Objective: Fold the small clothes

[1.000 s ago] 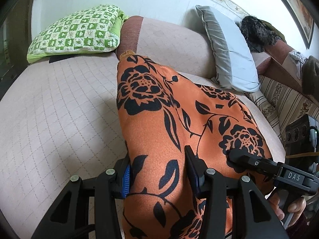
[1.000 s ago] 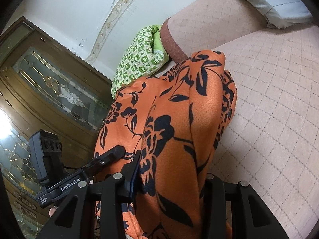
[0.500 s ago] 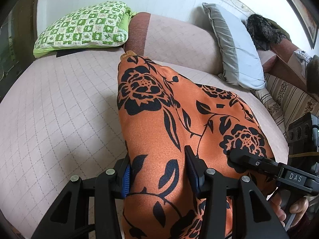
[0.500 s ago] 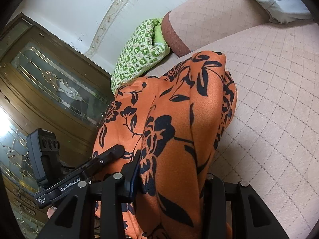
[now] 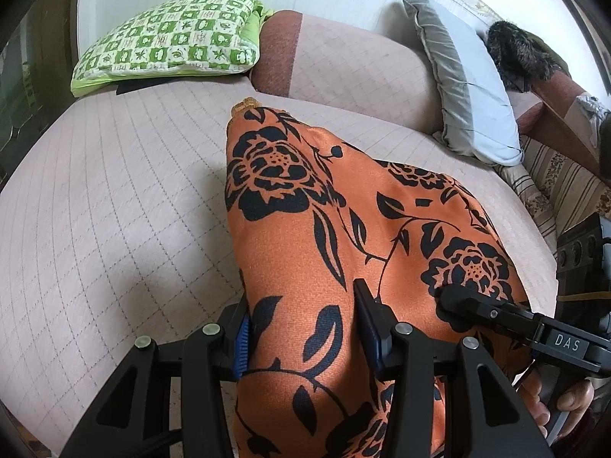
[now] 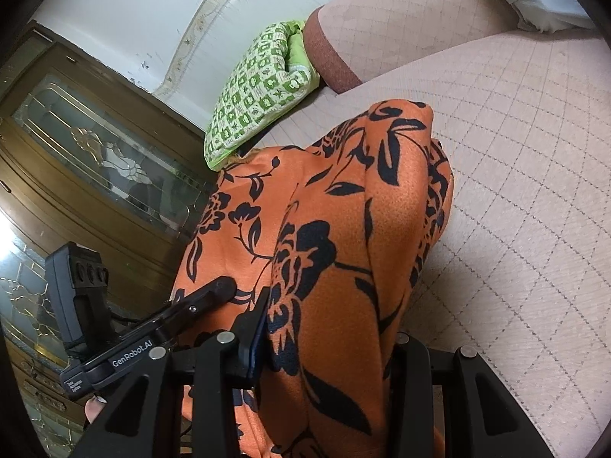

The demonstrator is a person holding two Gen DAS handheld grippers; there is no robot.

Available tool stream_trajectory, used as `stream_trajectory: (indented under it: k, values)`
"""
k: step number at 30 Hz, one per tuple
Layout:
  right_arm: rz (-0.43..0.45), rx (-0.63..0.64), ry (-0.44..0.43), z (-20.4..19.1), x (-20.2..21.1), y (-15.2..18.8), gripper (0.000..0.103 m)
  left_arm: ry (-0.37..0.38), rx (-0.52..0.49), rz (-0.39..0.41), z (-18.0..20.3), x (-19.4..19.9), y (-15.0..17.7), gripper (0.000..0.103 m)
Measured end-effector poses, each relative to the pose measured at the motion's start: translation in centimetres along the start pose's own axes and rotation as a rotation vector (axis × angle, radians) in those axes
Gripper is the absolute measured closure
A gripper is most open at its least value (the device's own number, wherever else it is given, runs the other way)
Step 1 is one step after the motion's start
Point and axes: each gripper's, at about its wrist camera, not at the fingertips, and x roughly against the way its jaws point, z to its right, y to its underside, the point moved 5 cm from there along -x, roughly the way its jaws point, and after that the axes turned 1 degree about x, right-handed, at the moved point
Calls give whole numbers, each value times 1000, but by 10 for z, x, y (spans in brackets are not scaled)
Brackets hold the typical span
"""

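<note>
The orange garment (image 5: 317,252) with black flowers, smooth and slightly shiny, hangs in soft folds over the quilted pink bed (image 5: 114,210). My left hand-held gripper (image 5: 301,336) and right hand-held gripper (image 6: 328,347) each pinch it. Behind lie a green checked pillow (image 5: 172,38) and a grey pillow (image 5: 469,87).

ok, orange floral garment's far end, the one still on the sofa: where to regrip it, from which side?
Take the far hem corner of the orange floral garment, at the frayed tip near the green checkered pillow. Come in from the bare sofa seat side, low: that edge lies free there. The left gripper and right gripper already pinch the near end.
</note>
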Motion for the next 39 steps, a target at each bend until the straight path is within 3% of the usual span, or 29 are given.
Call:
stream_trajectory:
  k: [29, 39]
  values:
    - [-88, -13, 59, 5, -34, -5, 61, -53, 24, -91, -17, -36, 13, 54]
    - [-113, -24, 85, 8, -41, -7, 58, -73, 53, -130, -25, -50, 15, 42]
